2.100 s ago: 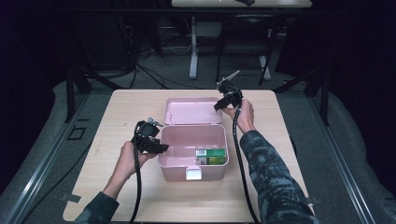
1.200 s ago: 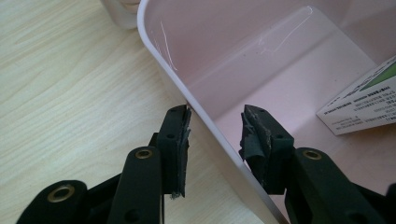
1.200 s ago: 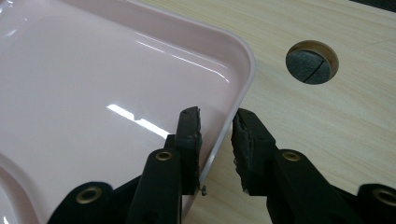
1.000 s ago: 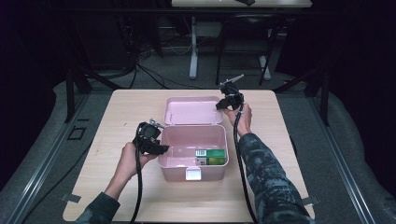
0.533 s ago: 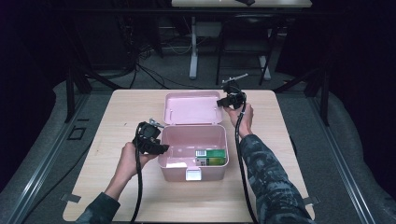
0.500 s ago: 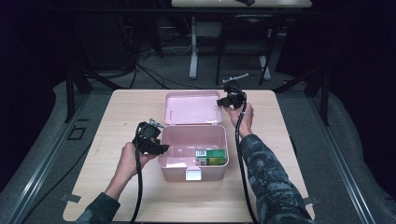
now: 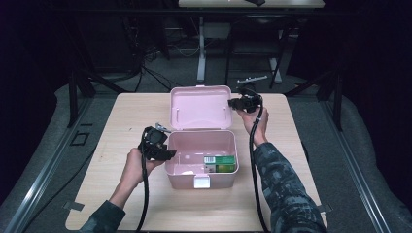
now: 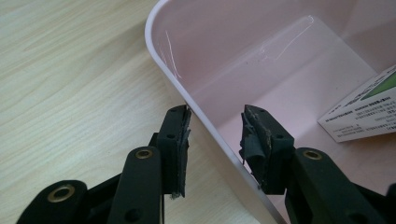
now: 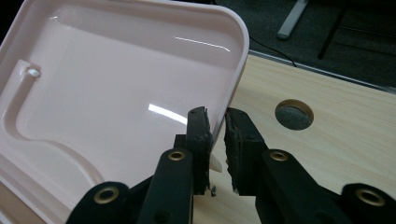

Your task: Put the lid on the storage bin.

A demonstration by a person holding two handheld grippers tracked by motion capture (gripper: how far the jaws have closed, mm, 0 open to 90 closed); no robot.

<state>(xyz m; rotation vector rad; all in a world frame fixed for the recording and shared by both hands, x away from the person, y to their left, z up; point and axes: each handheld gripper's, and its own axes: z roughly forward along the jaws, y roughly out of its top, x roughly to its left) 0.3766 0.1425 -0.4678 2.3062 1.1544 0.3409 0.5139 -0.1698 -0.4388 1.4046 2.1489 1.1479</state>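
We've got the right gripper [image 9: 215,116] pinched on the side edge of the pink lid [image 9: 116,93], jaws nearly together w/ only the thin plastic rim between them. Compared w/ two seconds back, that hand has travelled up and away from us and the lid has swung from partly raised to standing upright behind the box [image 7: 201,155] (so the opening step looks about done, we'd say). The left gripper [image 8: 212,135] straddles the box's left wall, one jaw outside over the table [image 8: 70,84], one inside, w/ a visible gap either side of the rim: moderately spread, bracing rather than clamping. It hasn't shifted. Inside, a green-and-white carton [image 7: 219,164] lies at the box's right end, well apart from the left jaws, w/ the latch tab [image 7: 202,181] facing us.
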